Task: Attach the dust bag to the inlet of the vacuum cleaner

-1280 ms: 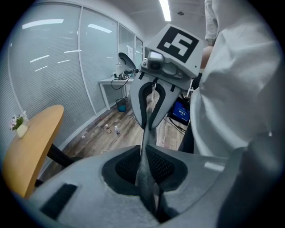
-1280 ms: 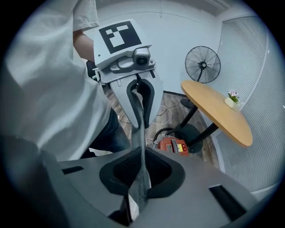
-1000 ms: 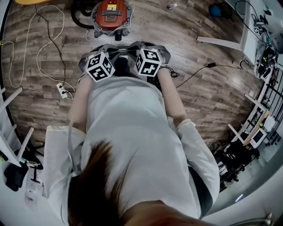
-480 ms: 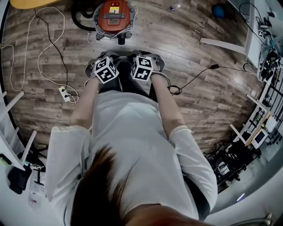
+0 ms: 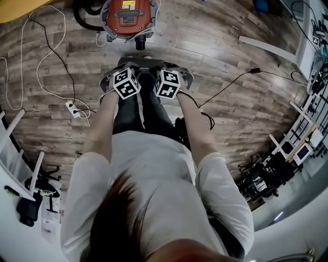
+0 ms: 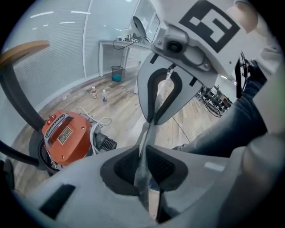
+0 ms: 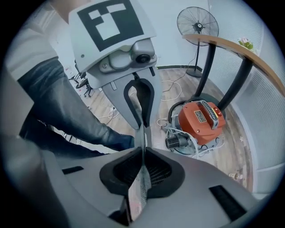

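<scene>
wood floor underfoot, with a white cable looped across it. orange vacuum cleaner standing on the floor just ahead of the knees, ribbed dark inlet pointing toward the person. grey dust bag hanging in the air between the two grippers, low and near the inlet but not touching it, so not yet attached. left gripper pinched tight on a thin edge of the bag. right gripper likewise clamped on the same edge, facing the left one, with a short strip of bag stretched between them. judged light, thin and limp: likely to fold, sag and twist rather than hold shape, and to tear or slip if pulled hard against the inlet. best held close on either side of the bag's opening, kept taut so the mouth stays wide for the inlet. opening itself not made out in these views.
</scene>
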Demonstrator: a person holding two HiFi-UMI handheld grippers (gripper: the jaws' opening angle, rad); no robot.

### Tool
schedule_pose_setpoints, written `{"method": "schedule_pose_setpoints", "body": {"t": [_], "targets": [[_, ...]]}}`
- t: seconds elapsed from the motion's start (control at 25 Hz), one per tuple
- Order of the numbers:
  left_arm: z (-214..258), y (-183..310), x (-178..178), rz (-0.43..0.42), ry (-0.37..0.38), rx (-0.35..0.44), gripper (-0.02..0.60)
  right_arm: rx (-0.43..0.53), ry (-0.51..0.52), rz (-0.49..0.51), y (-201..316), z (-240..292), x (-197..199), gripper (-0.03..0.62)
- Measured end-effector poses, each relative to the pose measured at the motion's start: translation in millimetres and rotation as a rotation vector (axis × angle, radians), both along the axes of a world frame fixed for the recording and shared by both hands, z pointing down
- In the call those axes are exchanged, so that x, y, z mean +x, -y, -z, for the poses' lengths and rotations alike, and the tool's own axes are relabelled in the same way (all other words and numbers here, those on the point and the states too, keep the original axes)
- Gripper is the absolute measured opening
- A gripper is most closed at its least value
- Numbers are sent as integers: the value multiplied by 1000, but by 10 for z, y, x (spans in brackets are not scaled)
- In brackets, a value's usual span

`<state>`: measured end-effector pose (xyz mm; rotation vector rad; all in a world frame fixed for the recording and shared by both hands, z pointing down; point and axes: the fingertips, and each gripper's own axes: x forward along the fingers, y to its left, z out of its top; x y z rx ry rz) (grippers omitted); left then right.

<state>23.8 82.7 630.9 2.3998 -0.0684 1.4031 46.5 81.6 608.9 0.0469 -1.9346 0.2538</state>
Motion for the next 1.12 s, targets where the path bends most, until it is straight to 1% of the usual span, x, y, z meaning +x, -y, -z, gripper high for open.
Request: {"method": "schedule_pose_setpoints", "body": {"t": [0.16,0.24,0.36,0.44,0.56,0.68,0.8,0.84,0.96,1.0,1.04,1.08,1.12], "targets": [[17,100,138,21,-66,40,52,-34,63,-5,116,34,132,32],[-15,139,203,33,-77,58,52,-42,70,4,173,12,197,32],[-168,240,232,48,-40,99,52,-19,38,34,274,-145,229,32],[-297,287,208,50,-14,113,52,-10,30,18,313,-285,208,32],[-477,278,131,9,11,125,52,-24,42,-27,280,-478,135,32],[-634,285,67,-33,17,141,52,-35,54,-22,273,-641,72,32],[-768,344,26,-8,11,153,52,-26,66,-11,345,-771,37,32],[-811,359,24,2,12,157,52,-20,61,14,366,-820,36,32],[-934,462,33,49,23,184,46,26,16,157,508,-975,44,31],[-980,530,16,80,29,192,46,39,12,162,586,-1015,27,31],[-1031,592,-11,106,34,192,48,47,17,140,649,-1053,2,32],[-1084,629,-39,116,36,186,48,50,26,108,679,-1094,-26,32],[-1135,634,-63,102,35,182,48,50,33,82,672,-1141,-48,32]]}}
